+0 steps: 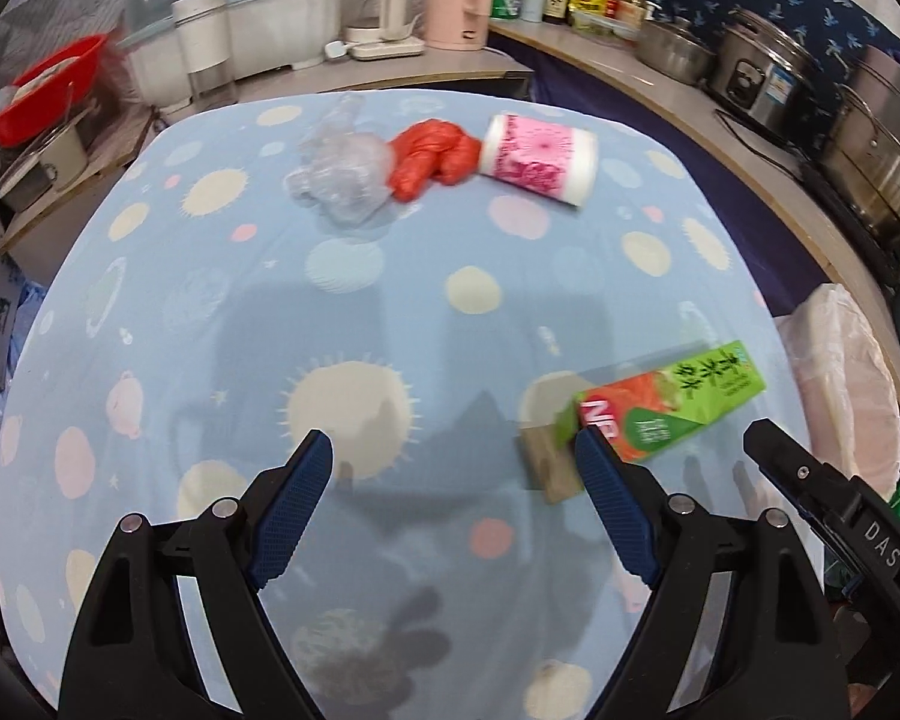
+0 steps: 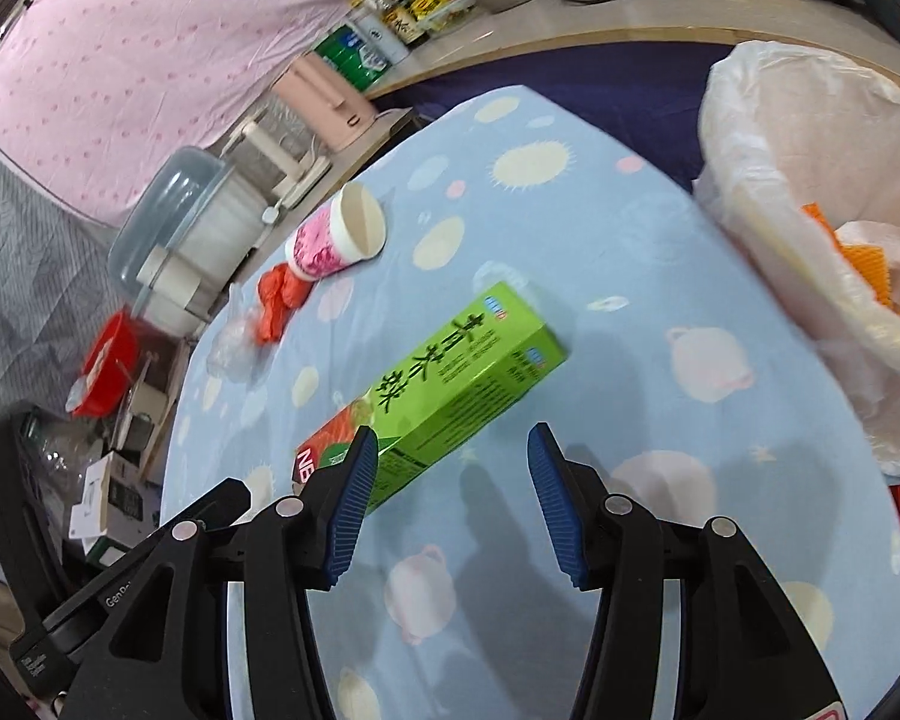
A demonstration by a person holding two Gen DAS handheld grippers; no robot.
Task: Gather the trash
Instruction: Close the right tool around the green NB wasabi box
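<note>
Near the table's (image 2: pixel 660 276) bin-side edge: green carton (image 2: pixel 450 378) lying flat, likely light, stiff, crushable; grip across its narrow sides. Right gripper (image 2: pixel 450 510) part-open, empty; left gripper (image 1: pixel 453 516) wide, empty.

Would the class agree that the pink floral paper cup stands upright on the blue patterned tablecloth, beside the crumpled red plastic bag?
Not quite. The pink floral paper cup lies on its side, not upright; the right wrist view shows its open mouth facing sideways. The rest holds: it rests on the blue patterned tablecloth, beside the crumpled red plastic bag.
</note>
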